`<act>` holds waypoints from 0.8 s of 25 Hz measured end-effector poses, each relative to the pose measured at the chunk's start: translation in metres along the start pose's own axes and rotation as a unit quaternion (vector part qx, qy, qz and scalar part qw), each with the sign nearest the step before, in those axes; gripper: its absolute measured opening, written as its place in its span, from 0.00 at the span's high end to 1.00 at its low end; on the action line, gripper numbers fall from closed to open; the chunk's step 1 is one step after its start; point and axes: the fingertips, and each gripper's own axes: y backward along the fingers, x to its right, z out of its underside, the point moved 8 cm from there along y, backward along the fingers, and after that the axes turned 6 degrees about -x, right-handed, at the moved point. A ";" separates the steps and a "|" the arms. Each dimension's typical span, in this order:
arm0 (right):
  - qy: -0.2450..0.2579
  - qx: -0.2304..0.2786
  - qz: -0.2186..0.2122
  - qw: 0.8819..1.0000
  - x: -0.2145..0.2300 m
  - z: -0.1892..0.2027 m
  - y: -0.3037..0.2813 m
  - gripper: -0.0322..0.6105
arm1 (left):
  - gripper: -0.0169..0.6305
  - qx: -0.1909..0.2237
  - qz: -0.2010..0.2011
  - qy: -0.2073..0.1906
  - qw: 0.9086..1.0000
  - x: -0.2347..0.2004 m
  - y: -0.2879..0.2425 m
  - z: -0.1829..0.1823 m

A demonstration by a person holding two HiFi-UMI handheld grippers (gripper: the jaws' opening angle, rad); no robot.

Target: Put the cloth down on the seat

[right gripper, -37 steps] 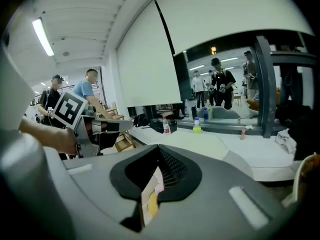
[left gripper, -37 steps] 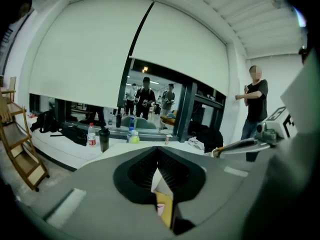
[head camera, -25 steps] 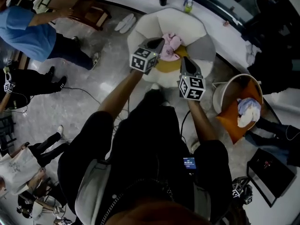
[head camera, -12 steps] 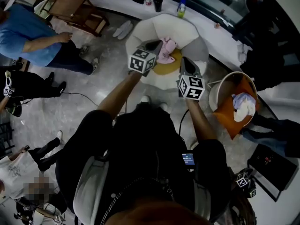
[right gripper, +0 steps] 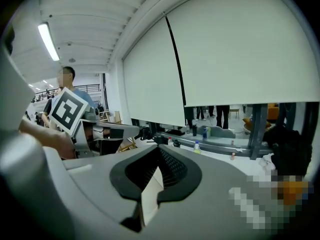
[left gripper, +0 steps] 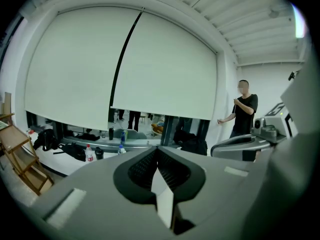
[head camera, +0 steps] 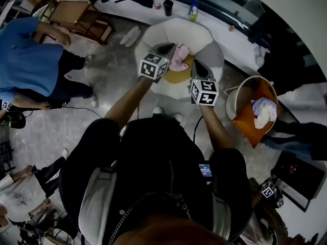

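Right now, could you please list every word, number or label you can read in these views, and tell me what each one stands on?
No text can be read in any view.
Small lit screen at the person's waist: characters too small to read.
Small plastic bottle beyond the chair: label too blurred to read.
Black-and-white marker cubes: square patterns only, no letters or numbers.

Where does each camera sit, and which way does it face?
Head view: on the person's head, steeply down at seat and pink cloth; both arms show.
Left gripper view: on left hand-held gripper, facing the blind; its shut jaws show.
Right gripper view: on right hand-held gripper, likewise.
Shared by both gripper views: the blind.
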 end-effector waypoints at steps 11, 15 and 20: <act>0.014 0.006 0.003 1.000 0.007 -0.012 -0.002 0.95 | 0.96 0.007 -0.004 -0.003 1.000 0.000 0.002 -0.005; 0.016 0.003 -0.002 1.000 0.005 -0.014 -0.003 0.95 | 0.96 0.005 -0.008 -0.001 1.000 0.000 0.002 -0.006; 0.016 0.001 -0.007 1.000 0.010 -0.017 -0.005 0.95 | 0.96 0.000 -0.010 0.002 1.000 0.002 -0.003 -0.009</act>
